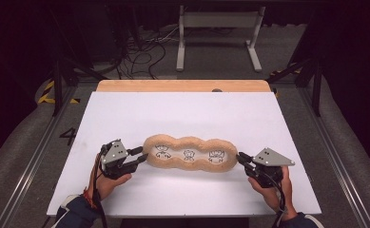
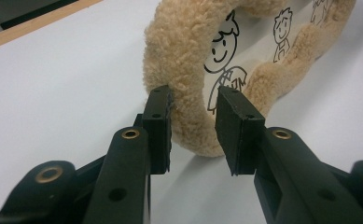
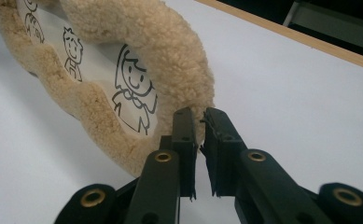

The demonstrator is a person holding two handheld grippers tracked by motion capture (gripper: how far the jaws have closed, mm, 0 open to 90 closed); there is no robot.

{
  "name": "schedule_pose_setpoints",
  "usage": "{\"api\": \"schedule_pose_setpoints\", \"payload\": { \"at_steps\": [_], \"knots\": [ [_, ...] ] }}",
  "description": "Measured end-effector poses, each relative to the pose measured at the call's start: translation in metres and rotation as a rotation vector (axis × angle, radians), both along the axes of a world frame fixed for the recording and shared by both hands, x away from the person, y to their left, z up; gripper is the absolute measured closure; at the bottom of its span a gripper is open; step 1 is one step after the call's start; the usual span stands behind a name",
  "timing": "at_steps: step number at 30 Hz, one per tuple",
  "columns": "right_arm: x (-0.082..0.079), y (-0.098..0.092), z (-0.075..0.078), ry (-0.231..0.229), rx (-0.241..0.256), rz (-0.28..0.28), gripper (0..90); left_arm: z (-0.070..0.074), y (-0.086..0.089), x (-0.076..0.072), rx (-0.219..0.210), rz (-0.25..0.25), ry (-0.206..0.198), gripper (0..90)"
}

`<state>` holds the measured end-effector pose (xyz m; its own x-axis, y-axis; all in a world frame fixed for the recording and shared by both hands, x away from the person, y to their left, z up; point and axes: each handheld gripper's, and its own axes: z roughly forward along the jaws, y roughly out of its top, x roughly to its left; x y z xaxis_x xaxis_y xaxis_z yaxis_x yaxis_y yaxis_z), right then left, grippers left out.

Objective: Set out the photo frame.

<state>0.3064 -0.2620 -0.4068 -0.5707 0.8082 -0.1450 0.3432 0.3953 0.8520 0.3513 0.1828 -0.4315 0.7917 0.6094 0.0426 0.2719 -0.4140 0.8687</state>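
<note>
High view: the plush picture frame (image 1: 189,154) lies mid-counter (image 1: 182,114); left tongs (image 1: 139,157) and right tongs (image 1: 241,158) meet its two ends.
Left gripper view: left tongs (image 2: 193,128) gape wide astride the frame's fleecy rim (image 2: 179,70); they should close squarely.
Right gripper view: right tongs (image 3: 200,149) stand narrow, pinching the frame's pile edge (image 3: 170,60); both ends should lift evenly.

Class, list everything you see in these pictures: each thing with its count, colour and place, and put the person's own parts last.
Fluffy mat: one, tan rim, white centre with three cartoon drawings, middle of table.
Table: one, white top, wooden far edge.
Frame: one, white, on floor behind table.
Cables: several, dark, on floor beyond table.
Left hand-held gripper: one, black, open around mat's left end.
Right hand-held gripper: one, black, nearly closed at mat's right end.
Hands: two, near table's front edge.
</note>
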Motion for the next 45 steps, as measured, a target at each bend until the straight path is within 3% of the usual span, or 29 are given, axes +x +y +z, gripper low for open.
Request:
{"api": "schedule_pose_setpoints", "payload": {
  "at_steps": [18,26,35,45],
  "knots": [
    [0.004,0.001,0.0,-0.001,-0.001,-0.005,80.7,0.001,0.002,-0.004,0.012,-0.01,-0.015,66.2],
    [0.004,0.0,0.002,-0.013,-0.013,-0.014,70.3,0.004,0.004,-0.006,0.019,-0.004,-0.026,63.5],
    [-0.004,-0.011,0.001,-0.002,-0.047,-0.016,50.0,0.004,0.005,-0.009,0.052,-0.001,-0.036,44.4],
    [-0.007,-0.026,-0.004,0.022,-0.069,-0.047,35.5,0.0,0.015,-0.015,0.099,0.03,-0.038,26.4]
  ]
}}
